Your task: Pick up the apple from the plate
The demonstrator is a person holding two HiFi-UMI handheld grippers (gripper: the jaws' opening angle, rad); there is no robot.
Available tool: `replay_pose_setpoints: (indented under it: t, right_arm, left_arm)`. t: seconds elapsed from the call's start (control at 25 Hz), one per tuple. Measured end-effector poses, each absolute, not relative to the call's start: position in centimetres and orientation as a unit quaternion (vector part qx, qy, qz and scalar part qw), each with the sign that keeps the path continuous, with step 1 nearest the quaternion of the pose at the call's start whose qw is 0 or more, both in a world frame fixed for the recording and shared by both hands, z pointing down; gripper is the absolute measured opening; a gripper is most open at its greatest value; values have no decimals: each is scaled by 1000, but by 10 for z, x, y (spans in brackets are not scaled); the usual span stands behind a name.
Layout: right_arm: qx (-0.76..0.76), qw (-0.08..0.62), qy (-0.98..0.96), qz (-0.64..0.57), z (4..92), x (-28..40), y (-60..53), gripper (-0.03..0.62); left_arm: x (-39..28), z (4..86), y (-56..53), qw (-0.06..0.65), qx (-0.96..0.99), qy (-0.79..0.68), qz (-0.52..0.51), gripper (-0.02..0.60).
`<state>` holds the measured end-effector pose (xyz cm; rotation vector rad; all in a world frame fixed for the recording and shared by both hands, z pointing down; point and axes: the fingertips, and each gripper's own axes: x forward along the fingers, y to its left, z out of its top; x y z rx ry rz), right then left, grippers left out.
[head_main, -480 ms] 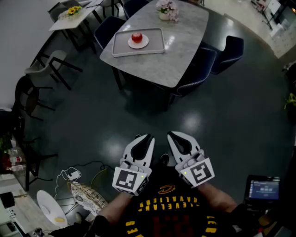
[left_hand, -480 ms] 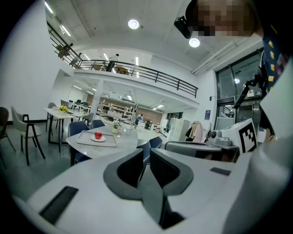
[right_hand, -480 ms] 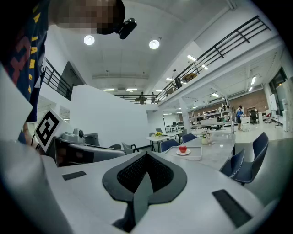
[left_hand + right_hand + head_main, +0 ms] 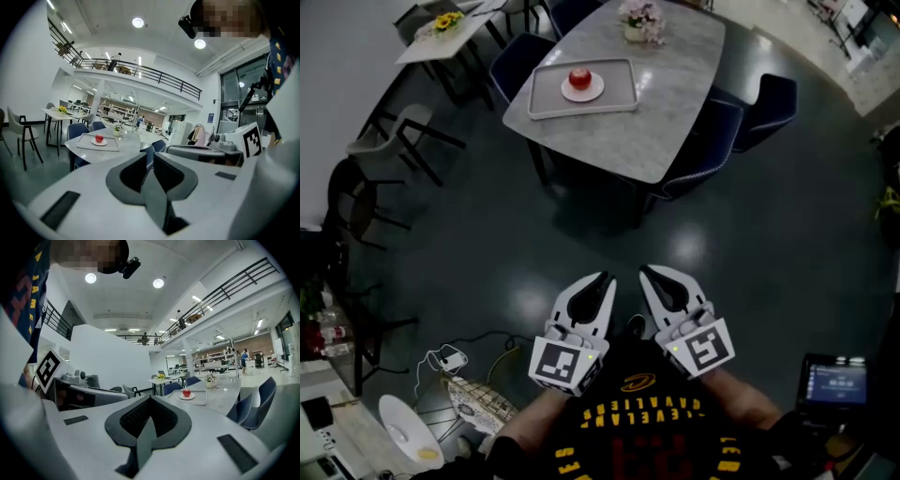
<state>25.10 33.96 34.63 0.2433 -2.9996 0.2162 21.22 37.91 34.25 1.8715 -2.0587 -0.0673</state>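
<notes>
A: Head view, anything different from half a second back?
B: Barely. The table (image 4: 675,112) and the cable (image 4: 439,360) on the floor slid a touch in frame, so the head shifted. Both grippers sit in the same spot, low in frame against the person's torso.
A: Apple?
B: The apple (image 4: 580,78) is on its white plate (image 4: 593,91), and the plate is on the grey tray (image 4: 619,99) at the table's left end. It's well apart from both grippers, with open floor between.
A: Jaws there?
B: Left gripper (image 4: 606,279) has its tips nearly touching. Right gripper (image 4: 643,272) has its tips together. Nothing in either.
A: Left gripper view?
B: It looks about level across the room. There's a thin slit between its jaws and a blue chair (image 4: 159,146) shows through it, nothing held. The apple (image 4: 99,138) is small and off to the left, not lined up with the jaws.
A: Right gripper view?
B: Jaws are closed on each other, empty. The apple (image 4: 186,393) sits up and right of the tips, far off.
A: So for the task?
B: My read is approach only, pickup not started. That small shift gains next to nothing. The person has to walk up to the table, and whichever gripper goes in must spread wide first.
</notes>
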Motion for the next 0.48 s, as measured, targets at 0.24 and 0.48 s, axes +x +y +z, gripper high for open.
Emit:
replay_pose_setpoints:
  t: [0.24, 0.48]
  right_arm:
    - [118, 49, -988, 88, 333, 203, 301, 6]
    - [149, 37, -985, 71, 319, 141, 270, 6]
  left_arm:
    - [156, 334, 349, 171, 672, -720, -22, 48]
    - [91, 324, 326, 166, 685, -709, -34, 48]
